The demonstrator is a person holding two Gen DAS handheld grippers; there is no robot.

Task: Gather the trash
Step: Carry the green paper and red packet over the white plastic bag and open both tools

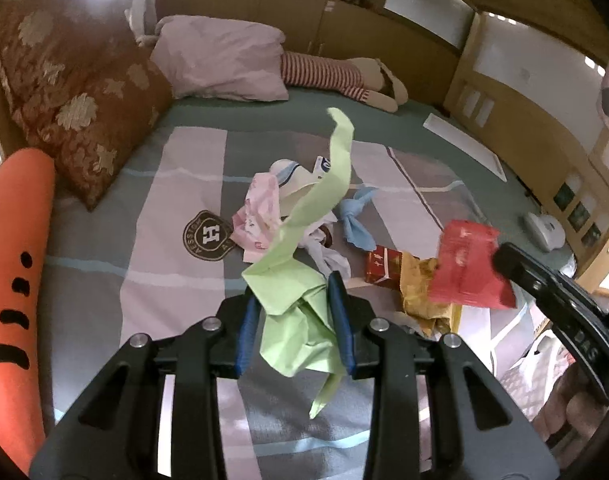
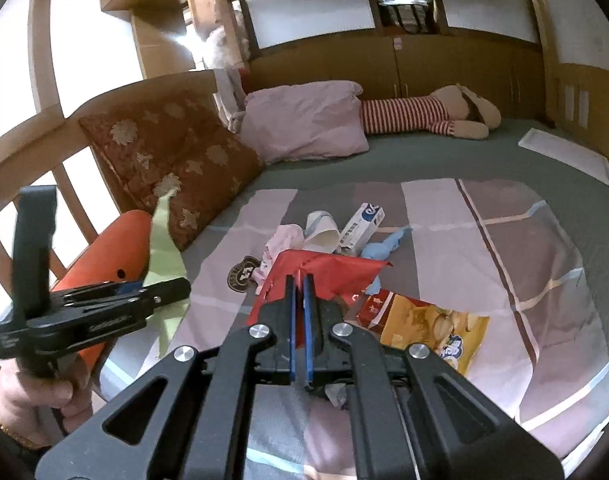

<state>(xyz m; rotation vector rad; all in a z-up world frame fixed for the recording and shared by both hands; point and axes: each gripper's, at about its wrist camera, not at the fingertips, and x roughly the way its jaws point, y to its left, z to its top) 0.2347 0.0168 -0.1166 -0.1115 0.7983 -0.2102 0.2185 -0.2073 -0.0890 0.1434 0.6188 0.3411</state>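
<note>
My left gripper (image 1: 294, 292) is shut on a crumpled light-green paper (image 1: 300, 320), held above the bed; a long strip of it sticks up. In the right wrist view this left gripper (image 2: 166, 290) and the green paper (image 2: 160, 240) are at the left, in a person's hand. My right gripper (image 2: 299, 282) is shut on a red wrapper (image 2: 332, 272), also seen as the red wrapper (image 1: 464, 268) at the right gripper (image 1: 508, 260). On the blanket lie a yellow chip bag (image 2: 436, 328), a red box (image 1: 384, 268), blue paper (image 1: 356, 216), a pink wrapper (image 1: 256, 208), a white cup (image 2: 322, 232) and a toothpaste box (image 2: 362, 226).
A brown flowered cushion (image 1: 76, 120), a pink pillow (image 1: 220, 60) and a striped plush toy (image 1: 336, 74) lie at the head of the bed. An orange carrot plush (image 1: 12, 240) lies at the left edge. A white sheet (image 1: 464, 144) is at the far right, wooden rails (image 2: 64, 128) on the left.
</note>
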